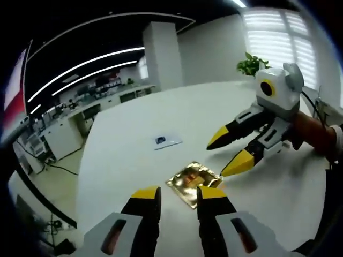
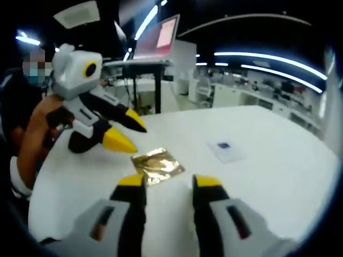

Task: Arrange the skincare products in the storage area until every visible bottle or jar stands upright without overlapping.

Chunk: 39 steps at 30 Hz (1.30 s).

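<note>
White table [image 1: 123, 144] bears a crinkled gold sachet [image 1: 194, 182] — flat — both tools [image 1: 178, 193] [image 2: 164, 181] parted, empty.

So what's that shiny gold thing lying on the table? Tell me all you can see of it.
The gold packet is a flat, roughly square sachet of crinkled, mirror-like foil, with a darker patch near its middle. It lies flat on the white table, sitting at an angle. Nothing grips it: the left gripper and right gripper both point at it with jaws apart, tips close around its edges. Whether any tip touches it cannot be told.
</note>
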Tool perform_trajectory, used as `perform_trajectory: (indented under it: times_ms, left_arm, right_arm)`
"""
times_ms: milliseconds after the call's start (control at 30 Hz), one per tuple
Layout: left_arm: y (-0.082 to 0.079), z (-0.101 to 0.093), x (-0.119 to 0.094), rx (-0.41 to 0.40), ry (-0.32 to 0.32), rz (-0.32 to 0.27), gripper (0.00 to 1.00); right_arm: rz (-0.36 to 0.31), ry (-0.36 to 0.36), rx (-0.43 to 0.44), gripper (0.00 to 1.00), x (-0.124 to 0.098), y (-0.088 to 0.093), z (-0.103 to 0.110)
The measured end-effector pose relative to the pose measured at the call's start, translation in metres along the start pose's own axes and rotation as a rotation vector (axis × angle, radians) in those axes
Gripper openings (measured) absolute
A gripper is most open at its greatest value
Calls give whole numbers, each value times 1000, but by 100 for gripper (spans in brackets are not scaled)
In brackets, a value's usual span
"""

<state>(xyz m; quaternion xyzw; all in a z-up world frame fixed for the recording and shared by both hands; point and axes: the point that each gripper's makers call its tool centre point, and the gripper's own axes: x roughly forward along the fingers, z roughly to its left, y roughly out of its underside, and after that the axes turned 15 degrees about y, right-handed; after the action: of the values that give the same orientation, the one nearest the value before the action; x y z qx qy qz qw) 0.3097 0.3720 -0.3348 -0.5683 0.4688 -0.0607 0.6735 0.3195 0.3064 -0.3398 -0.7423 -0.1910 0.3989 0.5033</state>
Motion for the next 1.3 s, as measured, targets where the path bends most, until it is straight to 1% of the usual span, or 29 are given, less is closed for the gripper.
perform_trajectory:
  times_ms: [33, 100, 133, 200, 233, 267, 333, 367, 400, 467, 533, 600, 700, 733, 800, 867, 967, 1033, 1133, 1200, 1300]
  left_arm:
    - [2, 0, 0, 10, 3, 23, 24]
    - [1, 0, 1, 18, 7, 41, 22]
    - [1, -1, 2, 21, 22, 51, 21]
    - [2, -2, 3, -3, 38, 63, 20]
    - [5, -1, 3, -3, 33, 87, 20]
    - [7, -1, 2, 15, 30, 105, 20]
    - [9, -4, 4, 15, 56, 110, 18]
    - [10, -7, 6, 2, 78, 108, 17]
    - [11, -9, 7, -3, 88, 113, 17]
    - [12, -11, 7, 2, 96, 122, 16]
    - [12, -13, 7, -3, 103, 119, 15]
    - [12, -16, 7, -13, 125, 117, 13]
    - [19, -18, 6, 1, 136, 138, 12]
    - [21, -19, 5, -6, 145, 140, 12]
    - [23, -17, 2, -9, 135, 146, 11]
    - [21, -13, -1, -16, 119, 131, 11]
    - [17, -13, 0, -13, 129, 108, 8]
    - [16, -15, 1, -21, 141, 97, 8]
    - [17, -12, 4, -15, 145, 103, 5]
    - [19, -14, 7, -12, 170, 106, 5]
    - [19, -10, 9, -12, 161, 113, 4]
  right_arm:
    - [-1, -3, 7, 32, 4, -1, -1]
    - [6, -11, 12, 32, 7, 0, 0]
    - [9, -9, 14, 31, 8, 1, -1]
    - [5, -8, 16, 31, 10, 1, 0]
    - [7, -8, 18, 32, 12, -1, -2]
    - [11, -11, 16, 32, 14, -1, -2]
    - [16, -12, 18, 32, 20, -3, -7]
    - [16, -10, 19, 32, 15, -1, -2]
    - [17, -6, 21, 32, 15, 0, -2]
    - [14, -4, 27, 32, 15, -2, -3]
    - [11, -5, 33, 32, 15, -3, -2]
    - [13, -9, 32, 32, 17, -4, 0]
    - [18, -16, 37, 32, 19, -2, 2]
    - [18, -17, 36, 32, 20, -1, 3]
    - [13, -11, 26, 32, 18, -1, 3]
    - [7, 12, 34, 32, 18, -2, -1]
    - [-3, 18, 41, 31, 17, -3, -1]
    - [11, 23, 21, 31, 22, 0, 2]
    - [3, 26, -6, 31, 24, -1, 3]
    - [1, 21, -8, 31, 23, -2, 3]
    - [2, 22, -3, 31, 25, -2, 0]
